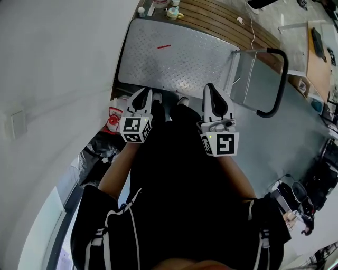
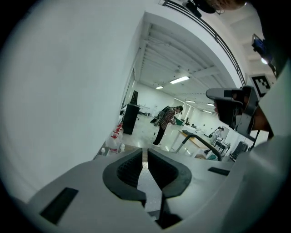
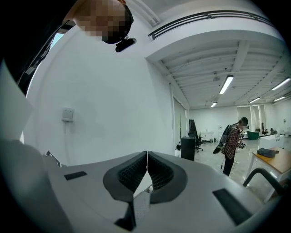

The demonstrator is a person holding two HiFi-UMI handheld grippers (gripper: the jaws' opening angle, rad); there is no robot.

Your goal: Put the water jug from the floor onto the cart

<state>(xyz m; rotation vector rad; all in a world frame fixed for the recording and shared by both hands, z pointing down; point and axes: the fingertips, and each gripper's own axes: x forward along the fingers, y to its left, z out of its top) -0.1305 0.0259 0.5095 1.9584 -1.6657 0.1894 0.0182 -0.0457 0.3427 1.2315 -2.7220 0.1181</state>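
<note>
The cart (image 1: 174,58) is a low platform of grey chequer plate with a black push handle (image 1: 280,79), straight ahead of me on the floor. A clear water jug (image 1: 112,119) with a red cap and red label stands on the floor by the white wall, just left of my left gripper (image 1: 143,95). That gripper is shut with nothing in it. My right gripper (image 1: 210,88) is also shut and empty, near the cart's front edge. The left gripper view shows several jugs (image 2: 115,136) along the wall beyond the shut left gripper (image 2: 145,152). The right gripper (image 3: 147,157) points level into the room.
A white wall (image 1: 58,79) runs close on my left. A short red object (image 1: 164,46) lies on the cart deck. A cup (image 1: 172,13) and small items sit beyond the cart. A person (image 2: 163,123) stands far off in the hall, near a black cabinet (image 2: 130,118).
</note>
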